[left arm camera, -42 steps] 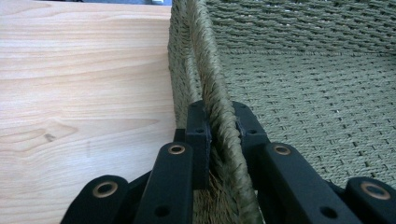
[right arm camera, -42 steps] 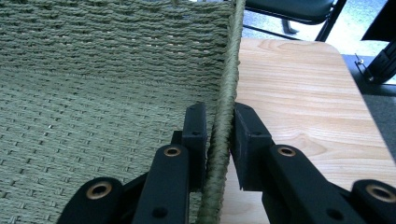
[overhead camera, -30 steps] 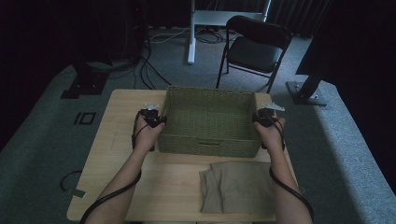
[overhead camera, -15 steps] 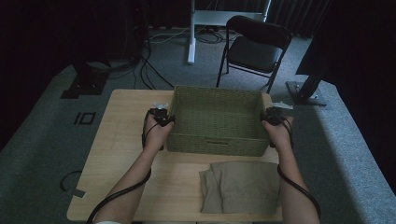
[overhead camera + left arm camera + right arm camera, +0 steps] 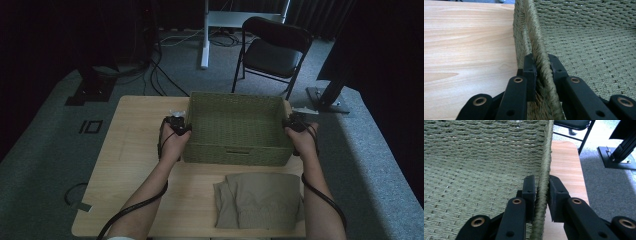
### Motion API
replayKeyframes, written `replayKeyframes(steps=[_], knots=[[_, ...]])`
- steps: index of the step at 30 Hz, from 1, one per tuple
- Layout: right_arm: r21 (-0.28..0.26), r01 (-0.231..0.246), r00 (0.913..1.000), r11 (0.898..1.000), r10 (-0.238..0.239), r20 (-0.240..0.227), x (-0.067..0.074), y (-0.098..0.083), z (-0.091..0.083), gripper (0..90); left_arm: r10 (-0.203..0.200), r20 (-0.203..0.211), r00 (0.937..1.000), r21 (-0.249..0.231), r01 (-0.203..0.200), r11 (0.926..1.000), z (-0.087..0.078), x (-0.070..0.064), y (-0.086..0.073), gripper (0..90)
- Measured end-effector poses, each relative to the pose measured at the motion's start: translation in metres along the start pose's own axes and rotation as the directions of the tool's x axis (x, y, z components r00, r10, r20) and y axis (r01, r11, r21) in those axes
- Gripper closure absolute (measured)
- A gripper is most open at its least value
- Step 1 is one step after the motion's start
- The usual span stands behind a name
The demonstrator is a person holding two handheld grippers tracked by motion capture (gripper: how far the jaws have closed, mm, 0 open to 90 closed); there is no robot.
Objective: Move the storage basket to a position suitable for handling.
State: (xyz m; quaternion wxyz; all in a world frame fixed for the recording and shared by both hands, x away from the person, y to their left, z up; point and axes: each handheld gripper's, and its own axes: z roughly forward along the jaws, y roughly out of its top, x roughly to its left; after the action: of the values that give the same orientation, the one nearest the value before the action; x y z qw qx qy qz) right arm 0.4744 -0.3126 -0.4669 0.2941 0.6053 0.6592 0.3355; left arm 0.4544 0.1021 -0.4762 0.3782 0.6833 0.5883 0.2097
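Two grippers clamp the woven basket [image 5: 235, 127] on the wooden table [image 5: 135, 150]: left gripper [image 5: 541, 68] pinching its left wall, right gripper [image 5: 542, 187] its right rim. No writing is readable. Since earlier, the basket has shifted rightward, beyond the folded cloth [image 5: 260, 200].

The wooden counter [image 5: 135, 165] carries a woven basket [image 5: 235, 150] at its far middle and a folded cloth [image 5: 260, 200] at the near edge, just apart.
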Motion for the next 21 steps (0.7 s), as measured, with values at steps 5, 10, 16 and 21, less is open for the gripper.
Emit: replayKeyframes(steps=[5, 10, 16, 21], knots=[[0.007, 0.023, 0.9997, 1.000, -0.023, -0.003, -0.005, 0.003, 0.004, 77.6, -0.005, -0.015, 0.9999, 0.001, 0.005, 1.0000, -0.001, -0.006, -0.002, 80.1], [0.017, 0.032, 0.9993, 0.999, -0.031, -0.018, -0.009, 0.006, 0.006, 77.8, -0.015, -0.021, 0.9997, -0.002, 0.015, 0.9999, -0.003, -0.012, -0.005, 79.6], [0.027, 0.040, 0.9987, 0.999, -0.039, -0.032, -0.013, 0.007, 0.007, 77.9, -0.006, -0.018, 0.9998, 0.002, 0.006, 1.0000, -0.006, -0.015, -0.008, 77.6], [0.024, 0.050, 0.9984, 0.998, -0.049, -0.028, -0.012, 0.005, 0.004, 77.9, -0.001, -0.013, 0.9999, 0.005, 0.001, 1.0000, -0.006, -0.014, -0.007, 77.7]])
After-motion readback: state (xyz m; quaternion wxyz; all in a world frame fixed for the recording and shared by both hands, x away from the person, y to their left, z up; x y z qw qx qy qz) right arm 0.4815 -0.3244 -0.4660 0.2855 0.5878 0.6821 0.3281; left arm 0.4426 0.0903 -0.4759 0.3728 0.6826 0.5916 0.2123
